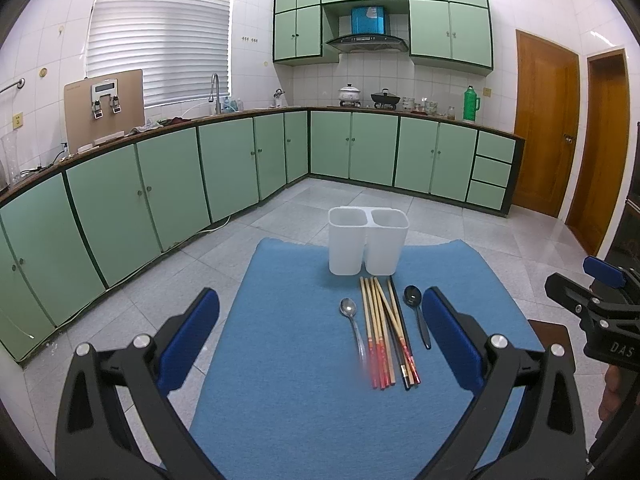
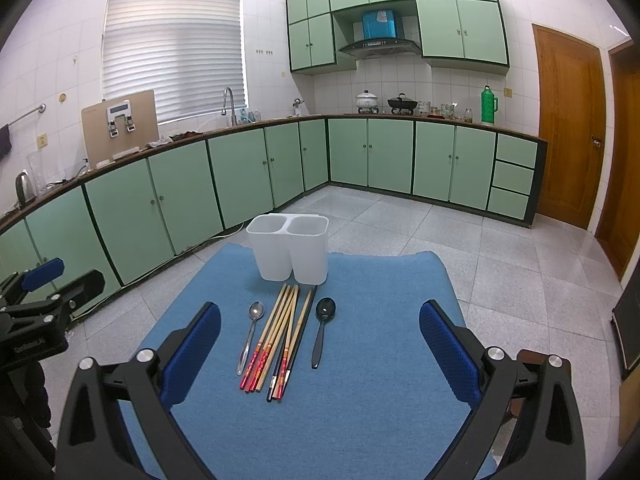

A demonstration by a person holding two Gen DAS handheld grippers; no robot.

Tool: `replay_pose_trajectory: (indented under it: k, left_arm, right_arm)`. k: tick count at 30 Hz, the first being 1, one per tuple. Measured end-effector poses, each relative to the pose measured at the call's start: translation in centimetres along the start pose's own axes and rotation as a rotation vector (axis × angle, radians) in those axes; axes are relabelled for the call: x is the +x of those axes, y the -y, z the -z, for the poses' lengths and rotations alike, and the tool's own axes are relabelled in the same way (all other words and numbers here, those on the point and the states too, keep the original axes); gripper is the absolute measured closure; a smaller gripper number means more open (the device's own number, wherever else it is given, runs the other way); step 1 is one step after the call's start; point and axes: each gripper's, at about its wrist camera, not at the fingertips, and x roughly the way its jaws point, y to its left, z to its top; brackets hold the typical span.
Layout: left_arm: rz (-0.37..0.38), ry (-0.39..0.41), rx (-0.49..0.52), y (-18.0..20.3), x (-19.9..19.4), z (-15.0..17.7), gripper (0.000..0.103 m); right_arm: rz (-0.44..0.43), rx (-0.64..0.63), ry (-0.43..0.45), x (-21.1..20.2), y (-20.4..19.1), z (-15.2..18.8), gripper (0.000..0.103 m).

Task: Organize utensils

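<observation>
A white two-compartment holder stands upright at the far side of a blue mat. In front of it lie a metal spoon, a bundle of several wooden chopsticks and a black spoon. My left gripper is open above the mat's near part, with nothing between its fingers. My right gripper hangs open the same way. Both holder compartments look empty.
The mat covers a small table over a grey tiled floor. Green cabinets line the left and far walls. Wooden doors stand at the right. Each gripper shows at the edge of the other's view, the right gripper and the left gripper.
</observation>
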Motion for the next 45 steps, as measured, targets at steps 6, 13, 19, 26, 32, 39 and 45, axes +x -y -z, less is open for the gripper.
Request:
replay_pose_trajectory:
  k: [6, 13, 19, 26, 32, 39, 45]
  left_arm:
    - [0.001, -0.001, 0.001, 0.0, 0.1, 0.0, 0.005]
    - [-0.001, -0.002, 0.001, -0.2, 0.2, 0.1, 0.005]
    - [-0.004, -0.003, 0.000, -0.5, 0.2, 0.4, 0.005]
    - [-0.007, -0.003, 0.001, -0.7, -0.1, 0.6, 0.005]
    - [-0.009, -0.002, 0.001, -1.5, -0.4, 1.0, 0.005]
    - [-0.012, -0.005, 0.005, -0.5, 0.1, 0.6, 0.005]
    - [-0.015, -0.006, 0.007, -1.0, 0.0, 1.0, 0.005]
  right_arm:
    - [0.000, 0.000, 0.000, 0.0, 0.0, 0.0, 0.006]
    - [0.000, 0.000, -0.001, 0.0, 0.0, 0.0, 0.006]
    - [0.002, 0.001, -0.003, 0.1, -0.3, -0.2, 0.006]
    - [0.003, 0.002, -0.004, 0.1, -0.2, -0.2, 0.006]
    - [0.003, 0.002, -0.004, 0.1, -0.3, -0.2, 0.006]
    - [0.003, 0.002, -0.005, 0.1, -0.3, -0.2, 0.006]
    - [0.003, 0.002, -0.005, 0.1, -0.3, -0.2, 0.006]
